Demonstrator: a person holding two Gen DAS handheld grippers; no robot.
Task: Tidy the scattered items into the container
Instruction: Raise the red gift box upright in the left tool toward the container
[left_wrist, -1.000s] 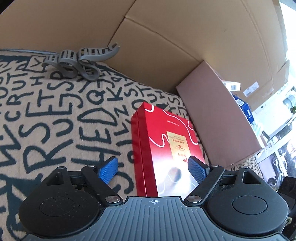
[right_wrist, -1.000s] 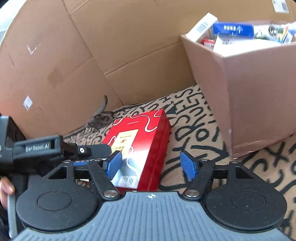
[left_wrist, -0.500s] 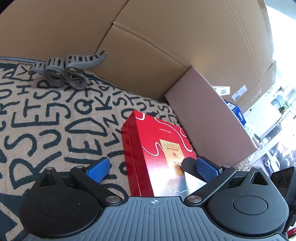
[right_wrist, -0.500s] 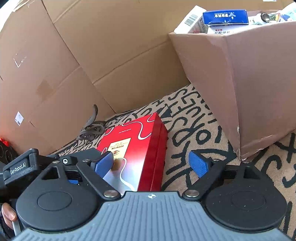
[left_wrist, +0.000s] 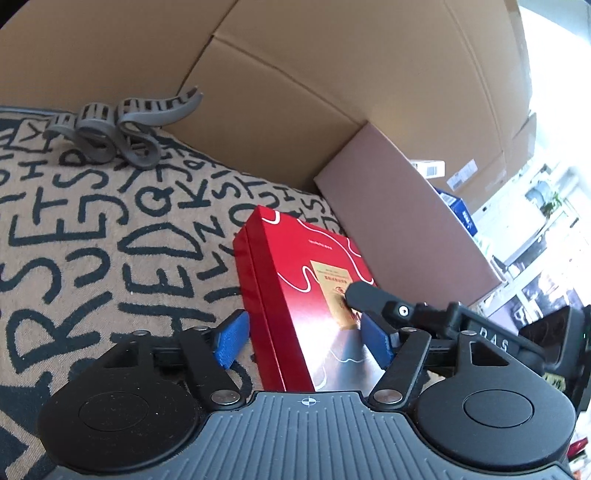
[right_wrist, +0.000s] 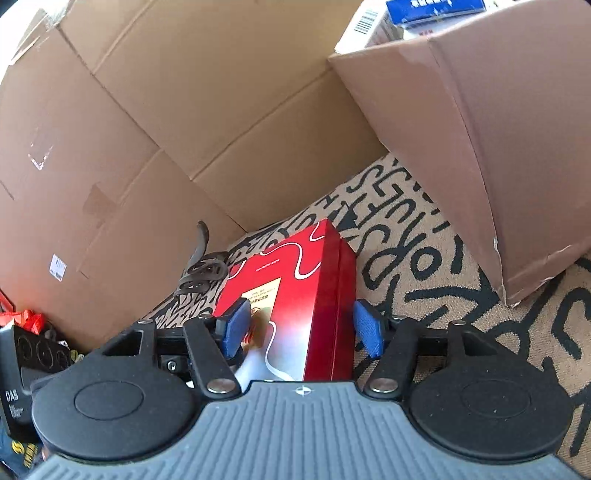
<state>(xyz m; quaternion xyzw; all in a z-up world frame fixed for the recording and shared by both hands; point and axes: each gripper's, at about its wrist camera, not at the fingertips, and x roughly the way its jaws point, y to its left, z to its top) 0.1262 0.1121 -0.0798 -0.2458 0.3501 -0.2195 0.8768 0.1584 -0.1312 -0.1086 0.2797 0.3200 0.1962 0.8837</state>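
Right now both claws are closing in on the same item, the flat red gift box (left_wrist: 295, 295) lying on the letter-patterned rug (left_wrist: 92, 240), lower centre in both views. The left claw (left_wrist: 301, 341) stands wide open, straddling the box's near end: its left blue pad (left_wrist: 232, 343) sits just beside the box's left side wall, while the other pad hovers over the glossy lid, not pressing that I can tell. The right claw (right_wrist: 301, 330) is likewise spread wide, with one pad over the lid and the other just outside the box's right wall, and neither appears to grip yet. In the left view one finger of the right claw pokes in across the lid from the lower right.

The container, a cardboard box (right_wrist: 480, 129) already stuffed with packets, stands at upper right of the right view, near the red box but not touching it. A grey hair claw clip (left_wrist: 122, 125) lies at upper left of the left view, against the big cardboard backdrop, untouched.

I judge this to be the grasp step for the red box. Next, one claw needs to shift sideways so both pads bracket the box's walls, or its thin edge, before squeezing; then comes a lift high enough to clear the container's rim. The lid looks slick, so a shallow pinch may slip.
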